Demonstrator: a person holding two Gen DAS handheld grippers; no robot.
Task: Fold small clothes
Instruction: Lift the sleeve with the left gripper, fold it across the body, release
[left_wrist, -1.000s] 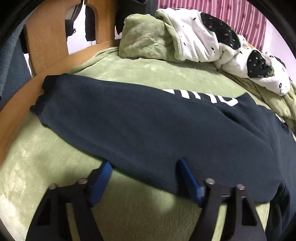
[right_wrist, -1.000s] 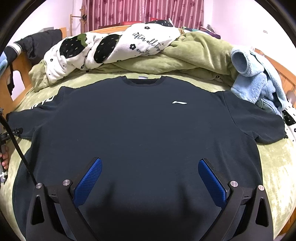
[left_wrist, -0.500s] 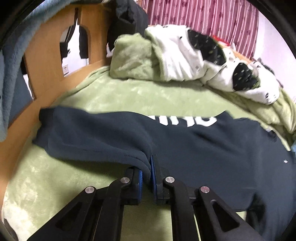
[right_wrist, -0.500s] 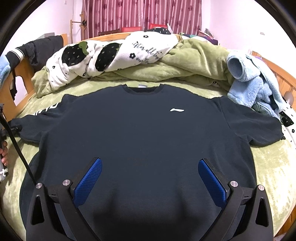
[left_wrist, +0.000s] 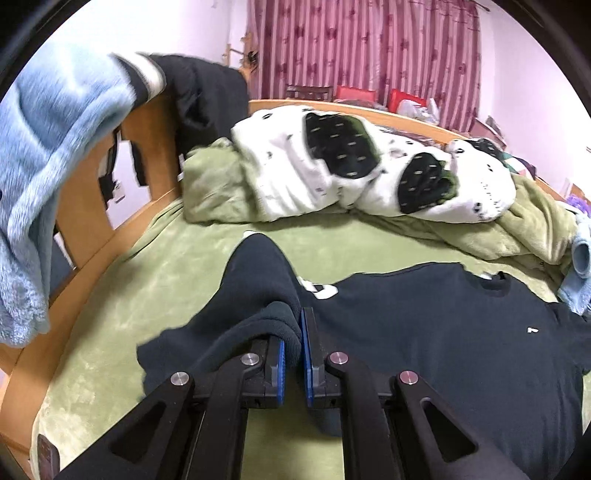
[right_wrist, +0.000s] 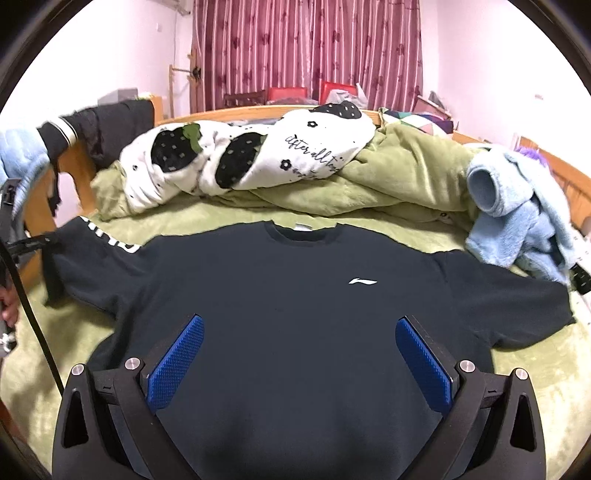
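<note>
Left tool (left_wrist: 291, 345) pinches sleeve of dark navy short-sleeved T-shirt (right_wrist: 295, 314) on green plush bed cover (left_wrist: 147, 288).

Blue-padded jaws of left tool pressed together on sleeve hem, fabric lifted and bunched above rest of shirt, which lies flat, front up, w/ white chest logo (right_wrist: 362, 282) showing. Right tool (right_wrist: 299, 350) spread wide over shirt's lower front, gripping nothing. Behind collar: white quilt w/ black strawberry print (right_wrist: 240, 162) atop crumpled green blanket (right_wrist: 399, 177); light-blue fleece garment (right_wrist: 517, 214) at shirt's other sleeve.
</note>
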